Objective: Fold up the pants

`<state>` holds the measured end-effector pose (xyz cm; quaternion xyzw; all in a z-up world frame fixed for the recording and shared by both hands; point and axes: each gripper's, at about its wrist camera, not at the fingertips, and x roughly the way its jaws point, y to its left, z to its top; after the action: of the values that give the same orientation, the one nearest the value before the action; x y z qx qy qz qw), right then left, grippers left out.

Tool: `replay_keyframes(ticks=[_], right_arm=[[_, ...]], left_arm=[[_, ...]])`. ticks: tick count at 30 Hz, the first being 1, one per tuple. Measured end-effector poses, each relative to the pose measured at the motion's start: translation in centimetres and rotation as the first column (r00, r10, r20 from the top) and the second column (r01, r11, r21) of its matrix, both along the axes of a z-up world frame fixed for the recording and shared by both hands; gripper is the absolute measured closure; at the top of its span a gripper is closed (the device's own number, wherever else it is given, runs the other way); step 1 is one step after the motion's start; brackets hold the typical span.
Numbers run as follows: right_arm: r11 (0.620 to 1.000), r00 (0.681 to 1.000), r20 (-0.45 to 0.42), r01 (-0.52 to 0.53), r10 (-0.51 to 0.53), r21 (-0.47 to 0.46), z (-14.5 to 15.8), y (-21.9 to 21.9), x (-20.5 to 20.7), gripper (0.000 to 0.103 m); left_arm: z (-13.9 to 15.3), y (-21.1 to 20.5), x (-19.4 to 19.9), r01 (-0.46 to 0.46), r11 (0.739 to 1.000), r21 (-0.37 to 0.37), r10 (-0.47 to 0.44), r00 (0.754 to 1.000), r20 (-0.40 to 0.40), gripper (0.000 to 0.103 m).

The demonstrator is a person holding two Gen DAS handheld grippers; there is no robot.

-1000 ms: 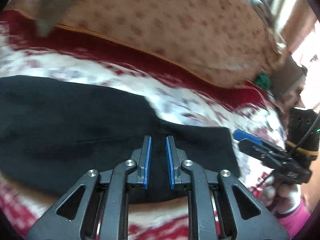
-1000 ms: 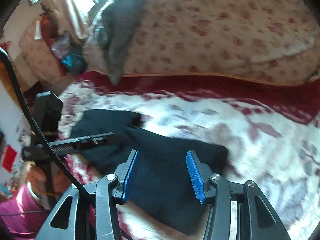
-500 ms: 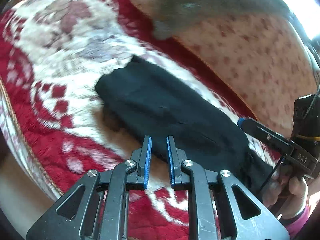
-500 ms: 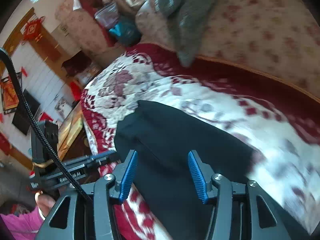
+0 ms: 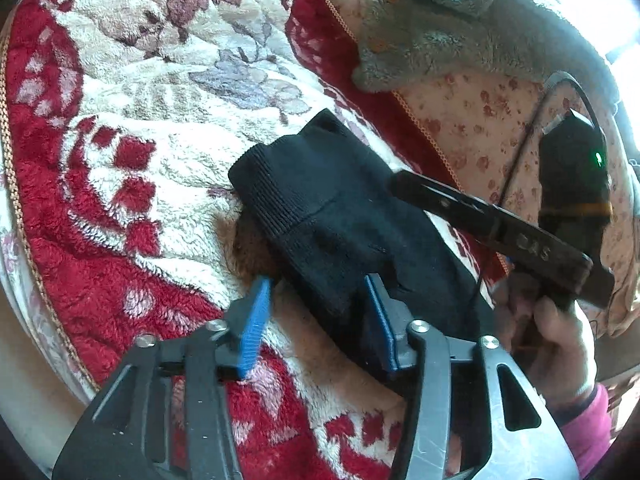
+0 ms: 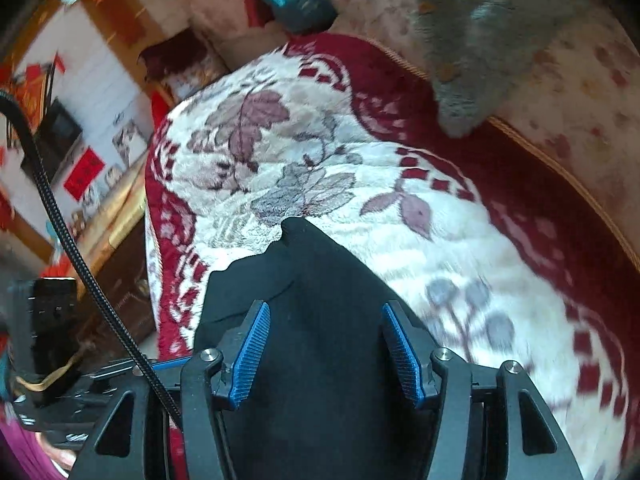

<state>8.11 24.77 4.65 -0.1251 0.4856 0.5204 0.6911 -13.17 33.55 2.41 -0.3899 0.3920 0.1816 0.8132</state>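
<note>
The black knit pants lie folded in a narrow strip on the red and white floral blanket, ribbed end toward the far left. My left gripper is open, its blue pads straddling the near edge of the pants. My right gripper is open low over the same pants, one pad each side of the cloth. The right gripper also shows in the left wrist view, over the pants' far side.
A grey fleece garment hangs over the floral backrest behind the blanket. The blanket's left edge drops off near the pants. A wooden cabinet and wall decorations stand beyond that edge.
The left gripper has opened from nearly shut and moved in on the near edge of the pants. The right gripper stayed open and moved lower and further along the pants.
</note>
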Motion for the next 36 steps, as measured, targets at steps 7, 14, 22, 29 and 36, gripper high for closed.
replay_keyframes(ticks=[7, 14, 22, 29, 36], right_arm=[[0.995, 0.995, 0.037, -0.087, 0.089, -0.052, -1.5, 3.7, 1.1, 0.038], [0.983, 0.988, 0.017, -0.148, 0.151, -0.109, -3.3, 6.5, 1.7, 0.037], [0.99, 0.99, 0.03, -0.134, 0.135, -0.033, -3.0, 5.6, 1.4, 0.079], [0.993, 0.994, 0.045, -0.102, 0.1, 0.056, 0.3, 3.9, 0.9, 0.084], [0.988, 0.998, 0.053, -0.051, 0.043, 0.149, 4.2, 1.1, 0.3, 0.084]], left_arm=[[-0.7, 0.6, 1.5, 0.0, 1.0, -0.003, 0.0, 1.0, -0.012, 0.055], [-0.9, 1.1, 2.6, -0.01, 1.0, 0.015, 0.01, 1.0, -0.009, 0.054], [-1.4, 1.6, 2.3, 0.003, 1.0, -0.002, -0.003, 0.997, 0.08, 0.081], [0.8, 0.4, 2.1, 0.015, 0.998, 0.069, -0.022, 0.994, 0.104, 0.087], [3.8, -1.2, 1.7, 0.036, 0.99, 0.134, -0.054, 0.99, 0.134, 0.087]])
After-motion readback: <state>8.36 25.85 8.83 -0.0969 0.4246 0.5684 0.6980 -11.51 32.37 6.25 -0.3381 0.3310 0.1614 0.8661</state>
